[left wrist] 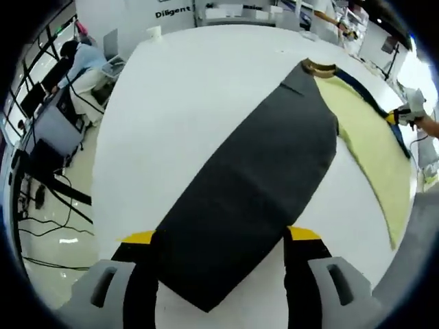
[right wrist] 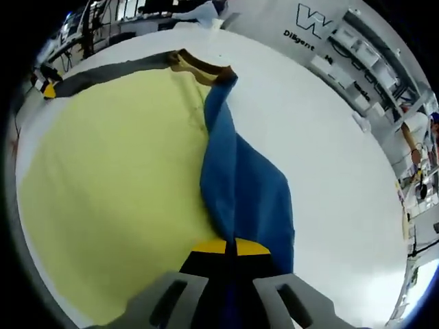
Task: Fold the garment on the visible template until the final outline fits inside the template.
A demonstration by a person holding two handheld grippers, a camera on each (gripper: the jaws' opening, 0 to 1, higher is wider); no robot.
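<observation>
Garment (right wrist: 247,185) is lying over the yellow template (right wrist: 110,178); right gripper (right wrist: 230,248) is pinching it, left gripper (left wrist: 219,236) is gaping wide, white table (left wrist: 206,75) all around

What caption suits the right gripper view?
Right gripper shut on blue garment fold over the yellow panel, on white table.

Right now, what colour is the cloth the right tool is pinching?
Blue. The right tool pinches the blue cloth, clearest in the right gripper view.
</observation>
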